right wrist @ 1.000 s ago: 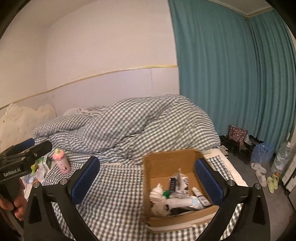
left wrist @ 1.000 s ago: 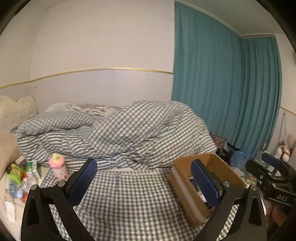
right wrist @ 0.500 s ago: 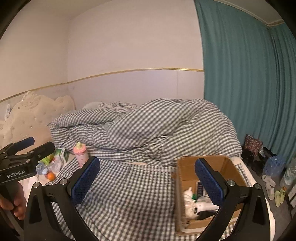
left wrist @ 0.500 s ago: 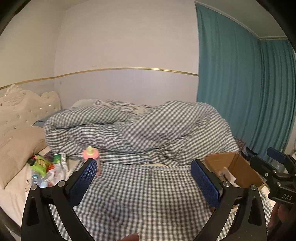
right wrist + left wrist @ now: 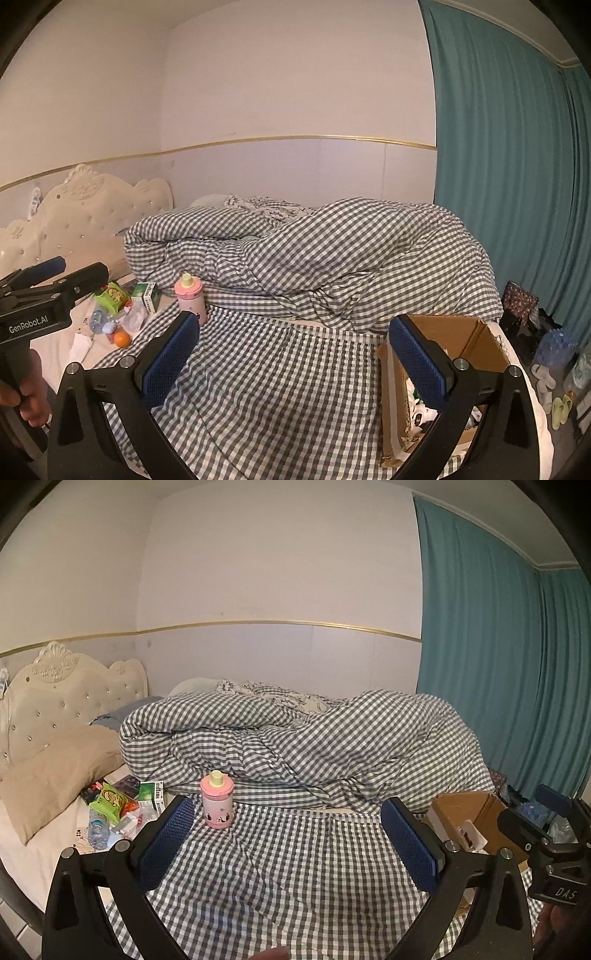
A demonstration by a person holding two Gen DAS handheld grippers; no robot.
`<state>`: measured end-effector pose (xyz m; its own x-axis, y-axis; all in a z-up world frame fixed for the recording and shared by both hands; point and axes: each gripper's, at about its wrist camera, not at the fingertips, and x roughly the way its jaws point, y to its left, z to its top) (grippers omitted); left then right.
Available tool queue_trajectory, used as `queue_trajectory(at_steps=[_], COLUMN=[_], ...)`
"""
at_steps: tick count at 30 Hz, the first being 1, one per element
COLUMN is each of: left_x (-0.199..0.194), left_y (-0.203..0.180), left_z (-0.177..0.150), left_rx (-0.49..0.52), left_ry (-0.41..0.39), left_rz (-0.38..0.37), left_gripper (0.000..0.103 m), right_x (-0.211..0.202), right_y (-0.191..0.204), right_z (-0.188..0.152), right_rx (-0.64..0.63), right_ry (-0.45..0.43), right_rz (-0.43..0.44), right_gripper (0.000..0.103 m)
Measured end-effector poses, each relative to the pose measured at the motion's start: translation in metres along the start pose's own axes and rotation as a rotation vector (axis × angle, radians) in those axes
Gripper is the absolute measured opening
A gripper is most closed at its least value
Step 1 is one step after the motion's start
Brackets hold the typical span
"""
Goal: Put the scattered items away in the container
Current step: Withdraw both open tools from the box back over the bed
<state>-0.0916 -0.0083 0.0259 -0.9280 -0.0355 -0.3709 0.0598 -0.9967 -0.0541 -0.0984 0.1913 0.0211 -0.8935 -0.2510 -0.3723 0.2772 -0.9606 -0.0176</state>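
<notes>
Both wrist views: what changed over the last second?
Both grippers swung left, away from the cardboard box toward the pink bottle and the scattered pile. Left gripper and right gripper stayed open and empty. Bottle, box and pile did not move.

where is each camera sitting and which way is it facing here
Left wrist: on the left gripper, jaws open, looking across the bed at the pink bottle; the right gripper's black body shows at the right edge.
Right wrist: on the right gripper, jaws open, looking across the bed with the cardboard box at lower right; the left gripper and the hand holding it show at the left edge.
Shared: pink bottle, cardboard box, checked duvet, teal curtain.
</notes>
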Motion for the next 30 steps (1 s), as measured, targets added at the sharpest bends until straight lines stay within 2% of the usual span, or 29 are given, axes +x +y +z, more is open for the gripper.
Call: queue_trajectory(at_steps=[30], left_x=[0.005], left_y=[-0.019], left_z=[-0.006], left_rx=[0.016], left_ry=[0.027], left_rz=[-0.036], left_gripper=[0.103], right_x=[-0.003], right_y=[-0.019], right_z=[-0.007], right_rx=[0.033], right_ry=[0.024], right_rz=[-0.016], right_gripper=[0.103])
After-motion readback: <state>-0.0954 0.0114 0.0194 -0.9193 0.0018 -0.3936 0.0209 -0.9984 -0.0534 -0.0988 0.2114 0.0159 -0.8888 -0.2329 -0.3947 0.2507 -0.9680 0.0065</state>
